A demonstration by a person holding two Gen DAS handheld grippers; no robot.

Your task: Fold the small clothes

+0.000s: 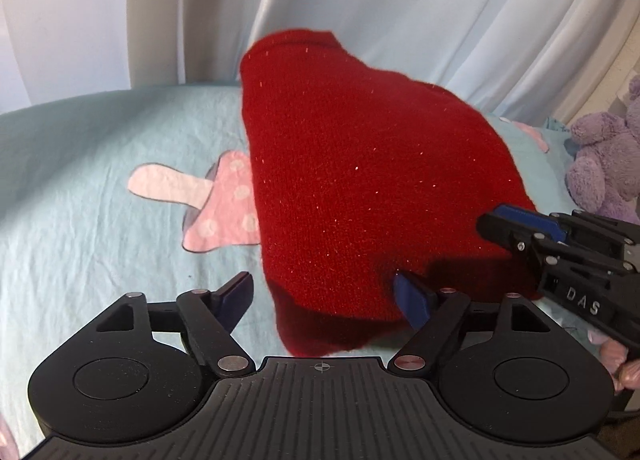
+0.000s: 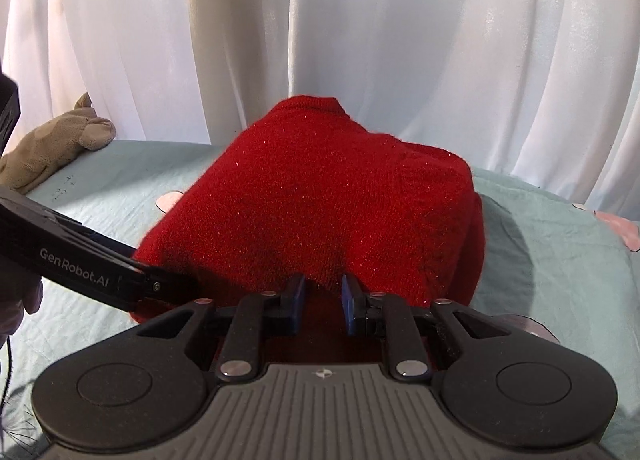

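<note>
A red knitted garment (image 1: 352,180) lies on the light blue bed sheet (image 1: 80,188), its far part raised and blurred. My left gripper (image 1: 328,296) is open, its fingers standing on either side of the garment's near left corner. My right gripper (image 2: 323,296) is partly open at the garment's (image 2: 332,200) near edge, with cloth between its blue pads (image 2: 350,300). It also shows in the left wrist view (image 1: 516,228) at the garment's right edge. The left gripper's body (image 2: 80,264) shows at the left of the right wrist view.
A pink mushroom print (image 1: 208,204) on the sheet lies left of the garment. A purple plush toy (image 1: 604,164) sits at the right. A beige plush toy (image 2: 56,144) sits at the back left. White curtains (image 2: 320,40) hang behind the bed.
</note>
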